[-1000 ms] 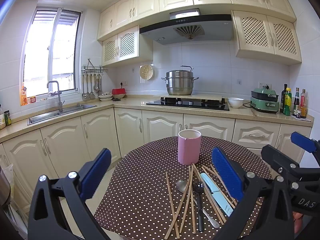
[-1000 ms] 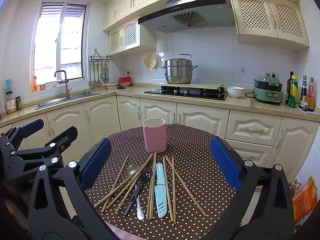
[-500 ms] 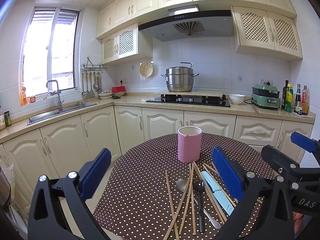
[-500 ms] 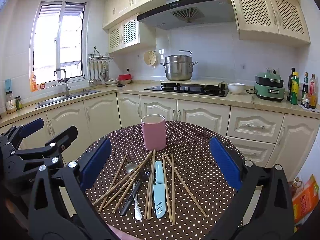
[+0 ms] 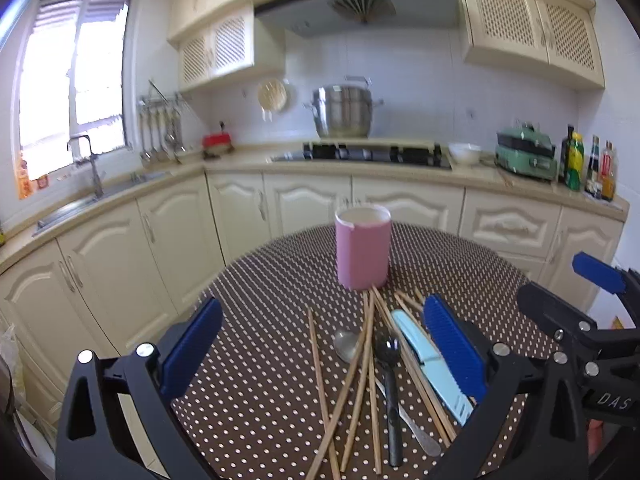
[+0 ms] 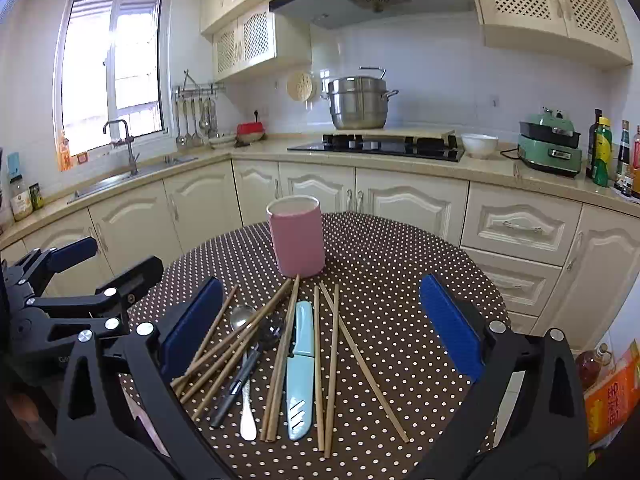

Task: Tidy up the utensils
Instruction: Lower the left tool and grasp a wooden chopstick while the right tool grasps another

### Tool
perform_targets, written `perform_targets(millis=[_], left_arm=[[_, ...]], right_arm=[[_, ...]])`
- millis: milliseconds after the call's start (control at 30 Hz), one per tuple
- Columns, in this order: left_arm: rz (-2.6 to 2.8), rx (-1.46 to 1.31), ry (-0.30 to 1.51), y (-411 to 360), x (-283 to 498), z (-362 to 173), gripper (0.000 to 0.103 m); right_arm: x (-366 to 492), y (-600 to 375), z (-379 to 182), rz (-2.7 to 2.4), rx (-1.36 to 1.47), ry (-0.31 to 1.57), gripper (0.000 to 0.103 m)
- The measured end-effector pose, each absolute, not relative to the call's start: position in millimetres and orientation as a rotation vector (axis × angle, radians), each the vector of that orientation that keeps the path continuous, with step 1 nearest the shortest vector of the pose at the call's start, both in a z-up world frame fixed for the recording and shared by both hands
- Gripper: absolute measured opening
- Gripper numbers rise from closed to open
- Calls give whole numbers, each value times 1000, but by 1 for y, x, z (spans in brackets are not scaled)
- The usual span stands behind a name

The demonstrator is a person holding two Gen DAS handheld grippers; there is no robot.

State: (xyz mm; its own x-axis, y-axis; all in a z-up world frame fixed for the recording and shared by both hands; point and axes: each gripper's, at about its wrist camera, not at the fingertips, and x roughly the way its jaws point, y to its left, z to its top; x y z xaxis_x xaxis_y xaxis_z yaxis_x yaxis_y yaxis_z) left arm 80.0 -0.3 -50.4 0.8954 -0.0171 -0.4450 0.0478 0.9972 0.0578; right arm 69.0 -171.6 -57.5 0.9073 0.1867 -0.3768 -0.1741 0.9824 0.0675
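Nothing picked yet: both grippers, left (image 5: pixel 322 344) and right (image 6: pixel 320 322), hover wide-jawed over scattered wooden chopsticks (image 6: pixel 276 356); next, grip some for the pink cylindrical cup (image 6: pixel 296 236).

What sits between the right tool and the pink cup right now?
In the right wrist view, the right tool is open and empty; between it and the pink cup lie scattered chopsticks, a light blue knife and two spoons.

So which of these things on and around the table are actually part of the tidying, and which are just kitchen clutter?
Part of the job:
- pink holder
- wooden chopsticks
- light blue sheathed knife
- silver spoon
- black spoon
- left gripper and right gripper, both open

Just lying about:
- steel steamer pot
- white bowl
- green cooker
- bottles
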Motion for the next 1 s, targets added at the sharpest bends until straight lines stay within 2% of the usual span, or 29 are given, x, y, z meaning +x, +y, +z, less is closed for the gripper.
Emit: perform_targets(millis=[233, 500, 600, 667, 733, 833, 933, 1000], left_arm=[[-160, 18, 752, 16, 130, -82, 99], [-151, -43, 970, 44, 176, -125, 98], [-143, -34, 1017, 46, 189, -140, 86], [-134, -40, 1051, 46, 197, -149, 72], [-132, -43, 1093, 47, 208, -161, 66], [-134, -13, 1126, 41, 219, -170, 64], [-94, 74, 1125, 31, 229, -174, 53], [-94, 91, 1124, 28, 237, -175, 50]], right_arm=[[99, -186, -80, 165, -2, 510, 97], [126, -206, -111, 131, -21, 639, 97], [136, -208, -119, 140, -32, 676, 97], [145, -210, -122, 150, -36, 702, 97], [154, -211, -125, 162, -39, 729, 97], [171, -213, -128, 184, -56, 779, 97], [187, -213, -133, 228, -81, 856, 97], [198, -212, -137, 258, -99, 919, 97]])
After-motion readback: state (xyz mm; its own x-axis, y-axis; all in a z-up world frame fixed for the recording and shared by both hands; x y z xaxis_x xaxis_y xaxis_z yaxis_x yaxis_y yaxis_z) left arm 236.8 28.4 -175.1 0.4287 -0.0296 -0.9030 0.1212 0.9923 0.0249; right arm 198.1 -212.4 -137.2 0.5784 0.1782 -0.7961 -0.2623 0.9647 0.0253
